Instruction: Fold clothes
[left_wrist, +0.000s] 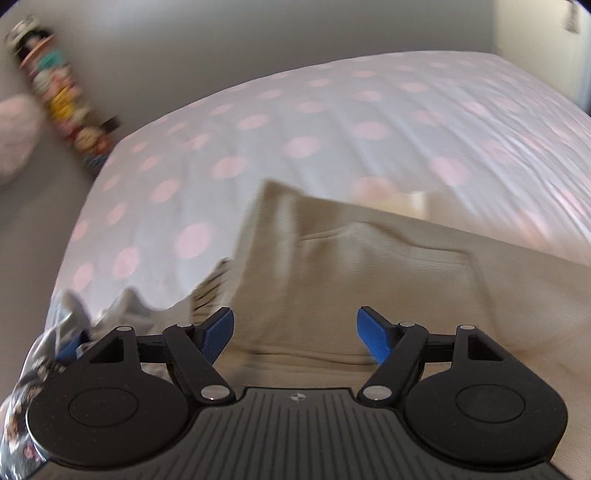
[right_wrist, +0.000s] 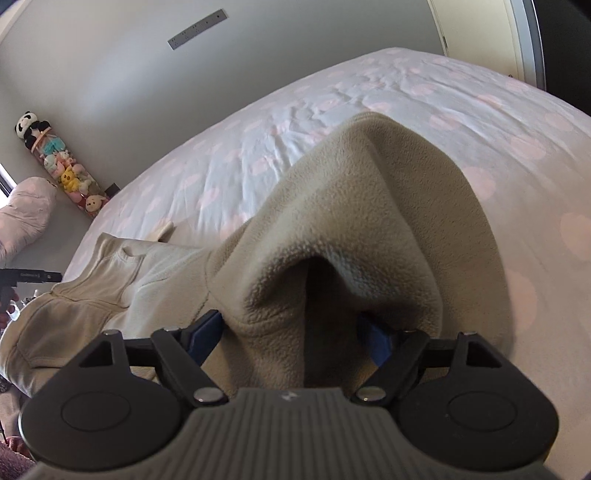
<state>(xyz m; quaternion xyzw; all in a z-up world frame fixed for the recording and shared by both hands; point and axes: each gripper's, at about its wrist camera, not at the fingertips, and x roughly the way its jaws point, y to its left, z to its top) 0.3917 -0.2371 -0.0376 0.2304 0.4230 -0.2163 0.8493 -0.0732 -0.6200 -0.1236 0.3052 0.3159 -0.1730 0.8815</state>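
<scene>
A beige fleece garment lies on the bed with its collar pointing away in the left wrist view. My left gripper hovers just above it, jaws wide open and empty. In the right wrist view a fold of the same fleece drapes over my right gripper. The blue fingers stand wide apart, with the fleece bunched between and over them. The rest of the garment lies flat to the left.
The bed has a white cover with pink dots. A tube of plush toys leans on the wall at left. More patterned clothes lie at the bed's near left edge. A door is at far right.
</scene>
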